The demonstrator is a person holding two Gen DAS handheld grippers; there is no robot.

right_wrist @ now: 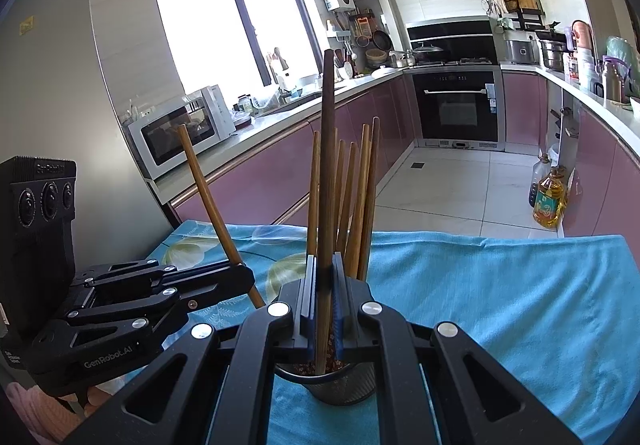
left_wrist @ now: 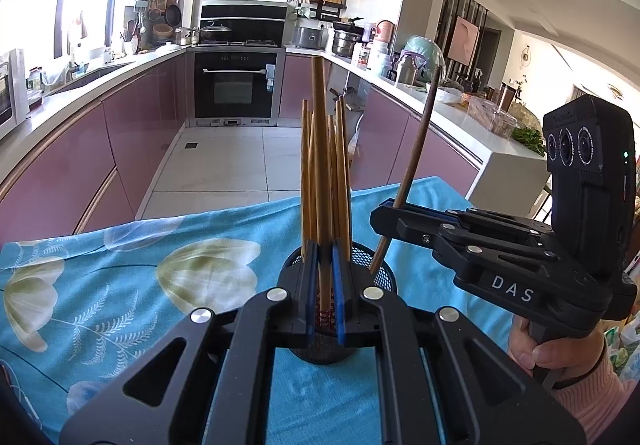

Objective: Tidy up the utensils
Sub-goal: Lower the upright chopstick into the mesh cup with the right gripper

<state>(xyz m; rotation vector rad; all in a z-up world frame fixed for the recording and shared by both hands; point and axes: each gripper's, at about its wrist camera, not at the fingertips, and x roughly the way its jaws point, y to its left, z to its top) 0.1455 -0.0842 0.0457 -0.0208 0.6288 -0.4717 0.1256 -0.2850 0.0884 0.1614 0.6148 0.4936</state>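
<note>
A black mesh holder (left_wrist: 384, 277) stands on the blue flowered cloth (left_wrist: 120, 277) with several wooden chopsticks (left_wrist: 340, 181) upright in it. My left gripper (left_wrist: 324, 285) is shut on a light wooden chopstick (left_wrist: 320, 149), its lower end over the holder. My right gripper (left_wrist: 394, 219) is shut on a dark chopstick (left_wrist: 416, 161), tilted, its tip at the holder's rim. In the right wrist view the right gripper (right_wrist: 325, 297) grips the dark chopstick (right_wrist: 327, 149) above the holder (right_wrist: 344, 385); the left gripper (right_wrist: 244, 277) holds its chopstick (right_wrist: 208, 197) to the left.
The cloth-covered table ends just beyond the holder (right_wrist: 480, 237). Behind it are a tiled floor (left_wrist: 224, 165), pink cabinets (left_wrist: 80, 149), an oven (left_wrist: 236, 85), a microwave (right_wrist: 180, 129) and an oil bottle (right_wrist: 550, 201) on the floor.
</note>
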